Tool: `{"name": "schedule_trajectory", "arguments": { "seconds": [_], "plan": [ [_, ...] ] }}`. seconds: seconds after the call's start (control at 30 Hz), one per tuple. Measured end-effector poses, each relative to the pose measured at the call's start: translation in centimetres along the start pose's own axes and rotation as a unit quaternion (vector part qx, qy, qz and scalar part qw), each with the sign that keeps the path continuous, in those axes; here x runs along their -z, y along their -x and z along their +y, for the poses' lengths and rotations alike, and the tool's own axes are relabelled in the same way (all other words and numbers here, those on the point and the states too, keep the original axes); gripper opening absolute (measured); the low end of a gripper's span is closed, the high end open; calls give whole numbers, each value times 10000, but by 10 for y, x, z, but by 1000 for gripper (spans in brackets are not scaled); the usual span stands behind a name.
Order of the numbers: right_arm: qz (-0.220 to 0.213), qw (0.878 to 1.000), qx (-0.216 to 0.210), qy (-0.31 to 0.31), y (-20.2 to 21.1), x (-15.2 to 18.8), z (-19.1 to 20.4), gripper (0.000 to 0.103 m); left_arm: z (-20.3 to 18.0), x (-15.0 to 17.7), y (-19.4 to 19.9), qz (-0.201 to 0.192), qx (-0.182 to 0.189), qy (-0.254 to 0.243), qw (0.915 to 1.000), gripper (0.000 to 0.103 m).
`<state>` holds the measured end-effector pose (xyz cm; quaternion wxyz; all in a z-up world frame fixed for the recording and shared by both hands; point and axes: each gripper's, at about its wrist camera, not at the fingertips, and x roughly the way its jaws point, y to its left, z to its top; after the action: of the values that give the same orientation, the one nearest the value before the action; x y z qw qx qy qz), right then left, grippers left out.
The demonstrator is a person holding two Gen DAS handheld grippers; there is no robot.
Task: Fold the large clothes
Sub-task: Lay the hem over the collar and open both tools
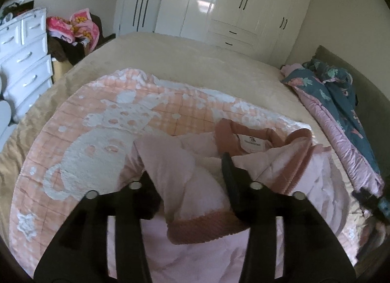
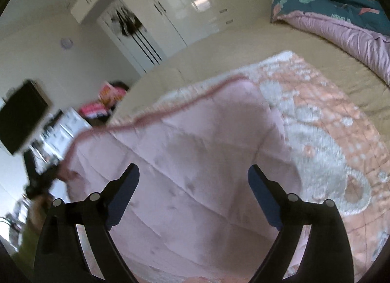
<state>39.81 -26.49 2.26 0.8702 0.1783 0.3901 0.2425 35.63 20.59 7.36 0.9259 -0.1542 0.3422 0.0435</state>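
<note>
A pale pink quilted jacket [image 1: 263, 161] is seen lying on a peach-and-white bear-patterned blanket [image 1: 102, 136], which is spread over a beige bed [image 1: 195, 58]. In the left wrist view the jacket occupies the lower centre, its darker pink ribbed collar [image 1: 234, 131] at about 1 o'clock from the left tongs [image 1: 187, 168] and a ribbed cuff [image 1: 207, 227] folded across at 5 o'clock. The left tongs are seen partly open, with a pink sleeve [image 1: 170, 161] lying between the fingers; whether the pads press on it cannot be told. The right tongs [image 2: 193, 173] are held wide open above the smooth quilted panel of the jacket [image 2: 195, 148], nothing being gripped. In that view the jacket's ribbed hem edge [image 2: 170, 109] runs from 9 o'clock up toward 12 o'clock, and blurred black parts of the left tongs can be made out at its 9 o'clock end.

Open bed surface is left beyond the blanket's far edge toward 12 o'clock, up to the white wardrobe [image 1: 243, 7]. At 3 o'clock in the left wrist view the room is bounded by a teal floral quilt with pink lining [image 1: 341, 102]; at 9 o'clock by a white chest of drawers [image 1: 24, 63] and a heap of clothes [image 1: 73, 31] off the bed's corner.
</note>
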Motion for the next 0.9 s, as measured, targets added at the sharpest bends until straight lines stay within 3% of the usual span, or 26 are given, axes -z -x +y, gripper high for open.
{"name": "schedule_trajectory", "arguments": {
  "seconds": [0.03,0.1,0.17,0.5,0.7,0.9],
  "plan": [
    [51,10000,57,45,-4,4,1,90,0,0,2,7,63,13,10000,66],
    [104,9997,127,182,-8,11,5,92,-3,0,7,3,155,-20,9999,86],
    [94,9992,226,310,-10,16,8,95,-8,0,15,-96,-116,-181,9997,94],
    [-56,9939,716,835,20,26,19,98,-4,9,56,-436,-350,-480,9973,94],
    [-127,9863,1024,1290,38,35,22,99,34,36,52,-139,-583,-179,9980,94],
    [-60,9856,1199,1187,43,45,5,99,68,75,45,300,-199,198,9992,94]
  ]
}}
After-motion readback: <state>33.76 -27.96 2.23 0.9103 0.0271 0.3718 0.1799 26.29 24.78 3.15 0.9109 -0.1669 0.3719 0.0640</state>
